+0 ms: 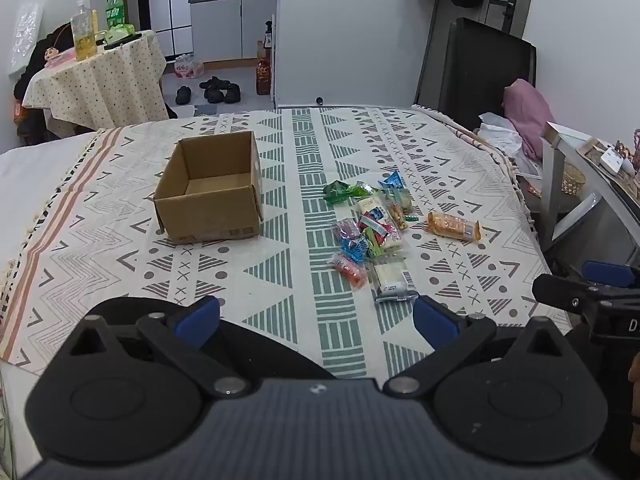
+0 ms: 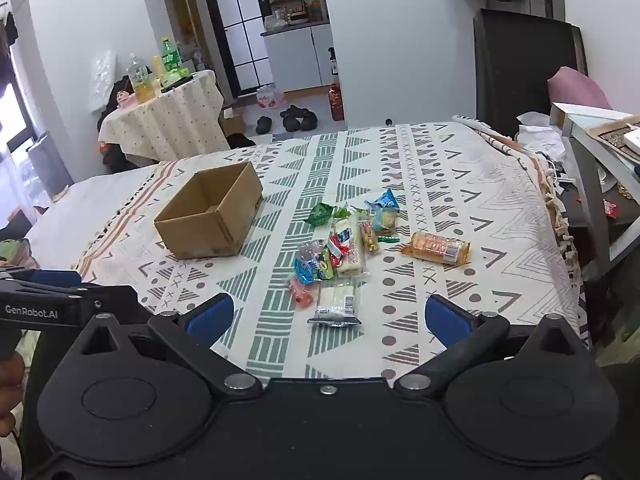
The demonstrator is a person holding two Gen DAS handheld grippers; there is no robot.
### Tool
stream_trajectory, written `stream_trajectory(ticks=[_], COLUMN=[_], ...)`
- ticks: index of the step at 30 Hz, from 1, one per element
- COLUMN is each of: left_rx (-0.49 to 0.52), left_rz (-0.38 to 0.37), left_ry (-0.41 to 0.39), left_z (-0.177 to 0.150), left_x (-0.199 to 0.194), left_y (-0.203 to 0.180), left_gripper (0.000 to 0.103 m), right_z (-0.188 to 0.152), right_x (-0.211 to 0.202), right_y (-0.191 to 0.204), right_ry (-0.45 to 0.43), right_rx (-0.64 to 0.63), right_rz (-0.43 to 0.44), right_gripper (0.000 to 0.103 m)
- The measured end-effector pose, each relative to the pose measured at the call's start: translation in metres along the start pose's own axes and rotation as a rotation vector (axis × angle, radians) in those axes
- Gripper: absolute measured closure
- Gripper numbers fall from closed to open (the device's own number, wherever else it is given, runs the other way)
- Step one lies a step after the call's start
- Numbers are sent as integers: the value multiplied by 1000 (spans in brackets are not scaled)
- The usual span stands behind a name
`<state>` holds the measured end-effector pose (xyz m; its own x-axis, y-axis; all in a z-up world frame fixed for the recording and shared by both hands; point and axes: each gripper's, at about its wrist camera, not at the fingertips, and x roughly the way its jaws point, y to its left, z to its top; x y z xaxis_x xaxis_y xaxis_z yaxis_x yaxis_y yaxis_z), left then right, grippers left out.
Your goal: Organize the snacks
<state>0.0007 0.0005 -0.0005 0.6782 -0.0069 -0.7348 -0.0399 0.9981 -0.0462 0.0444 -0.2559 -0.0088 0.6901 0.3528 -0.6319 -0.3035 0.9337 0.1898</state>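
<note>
- Grippers: left gripper (image 1: pixel 316 320) and right gripper (image 2: pixel 328 316) both spread wide, nothing between the blue pads, hovering at the near edge of the cloth (image 1: pixel 280 280). Risk: none held, so nothing to drop yet.
- Box (image 1: pixel 210 192): open, empty, at 11 o'clock from the left gripper, well apart from the pile. Risk: light cardboard on soft cloth may slide or tip if a jaw knocks its wall.
- Snacks (image 1: pixel 370 232): loose wrapped pile at 1 o'clock in the left view, 12 o'clock in the right. Risk: packets overlap, so one pinch may lift two, or drag neighbours.
- White pack (image 2: pixel 336 304): nearest, flat. Risk: slick film may slip; pads could snag the cloth instead.
- Orange pack (image 2: pixel 436 248): lies alone at 1 o'clock. Risk: hard squeeze may crush the contents.
</note>
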Motion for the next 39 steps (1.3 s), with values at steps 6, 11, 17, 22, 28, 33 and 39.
stream_trajectory(ticks=[6, 11, 17, 22, 28, 33, 39], left_rx=[0, 8, 12, 13, 18, 16, 3], left_rz=[-9, -12, -13, -12, -14, -11, -16], left_ry=[4, -18, -20, -20, -22, -21, -17], left_z=[4, -2, 0, 0, 0, 0, 2], left_x=[-10, -16, -19, -19, -18, -18, -19], left_y=[-3, -3, -3, -3, -6, -7, -4], left_gripper=[0, 0, 0, 0, 0, 0, 0], right_z=[-8, -4, -3, -1, 0, 0, 1], right_x=[-14, -13, -15, -17, -18, -19, -19], right_y=[1, -4, -2, 0, 1, 0, 0], right_ry=[-17, -1, -4, -3, -6, -5, -5], right_rx=[19, 38, 30, 23, 16, 19, 19], right_rz=[3, -4, 3, 6, 10, 8, 4], right_gripper=[0, 0, 0, 0, 0, 0, 0])
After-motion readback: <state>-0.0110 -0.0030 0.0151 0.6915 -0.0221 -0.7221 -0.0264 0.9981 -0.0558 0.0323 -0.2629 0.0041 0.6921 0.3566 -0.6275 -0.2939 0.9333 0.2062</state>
